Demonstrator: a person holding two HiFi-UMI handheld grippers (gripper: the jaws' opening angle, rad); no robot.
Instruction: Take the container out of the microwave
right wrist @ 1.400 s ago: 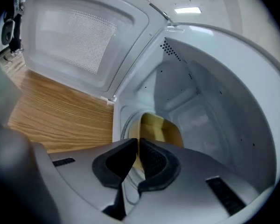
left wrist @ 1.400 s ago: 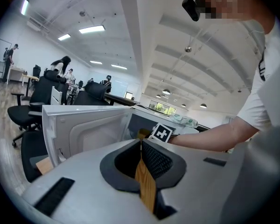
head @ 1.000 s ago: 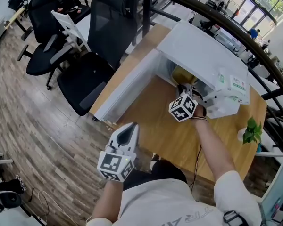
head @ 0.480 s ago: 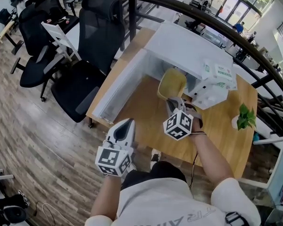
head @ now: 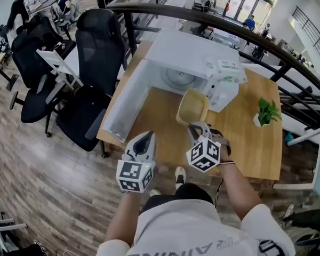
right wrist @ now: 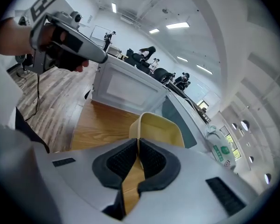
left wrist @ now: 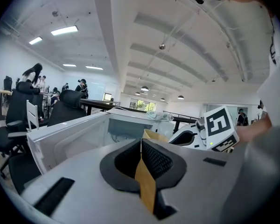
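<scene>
The yellow container (head: 193, 106) hangs over the wooden table (head: 245, 137), out in front of the white microwave (head: 188, 52). My right gripper (head: 196, 126) is shut on its near rim; in the right gripper view the pads pinch the rim of the container (right wrist: 161, 126) at the right gripper (right wrist: 139, 139). The microwave door (head: 124, 106) stands swung open to the left. My left gripper (head: 144, 141) is shut and empty near the table's front edge, level with the door's end. Its own view shows the left gripper (left wrist: 141, 141) with pads together and the microwave cavity (left wrist: 123, 127) beyond.
White packets (head: 228, 71) lie on top of the microwave's right end. A small potted plant (head: 265, 113) stands at the table's right. Black office chairs (head: 90, 47) stand left of the table, and a black railing (head: 202, 16) runs behind it.
My right gripper has drawn the container out of the microwave and toward me over the table. The left gripper has shifted only slightly and stays shut.
</scene>
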